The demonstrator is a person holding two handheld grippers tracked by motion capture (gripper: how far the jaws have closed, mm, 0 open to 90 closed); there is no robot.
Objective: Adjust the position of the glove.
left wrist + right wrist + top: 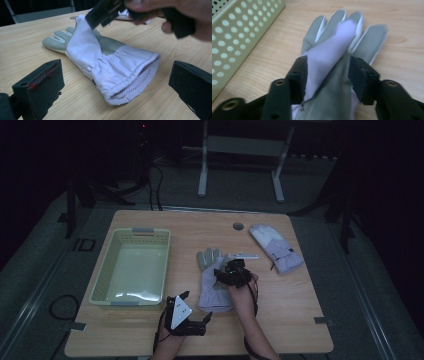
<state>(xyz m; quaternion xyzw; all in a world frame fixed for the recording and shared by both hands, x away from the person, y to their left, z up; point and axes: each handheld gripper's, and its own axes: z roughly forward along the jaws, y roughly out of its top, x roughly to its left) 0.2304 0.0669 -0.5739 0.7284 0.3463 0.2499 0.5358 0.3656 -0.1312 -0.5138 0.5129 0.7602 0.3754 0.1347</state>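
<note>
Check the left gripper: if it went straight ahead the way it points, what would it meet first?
Likely the glove's open cuff. In the left gripper view it lies on the table dead ahead between the open jaws of the left gripper, with a gap of bare wood before it. Depth is hard to judge.

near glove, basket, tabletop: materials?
Near glove: woven fabric, it seems; matte lilac back, grey palm, cuff gathered as if elasticated; it creases softly. Basket: probably moulded plastic, pale green, perforated walls, slight sheen. Table: wood-grain surface, likely laminate; smooth, low gloss.
</note>
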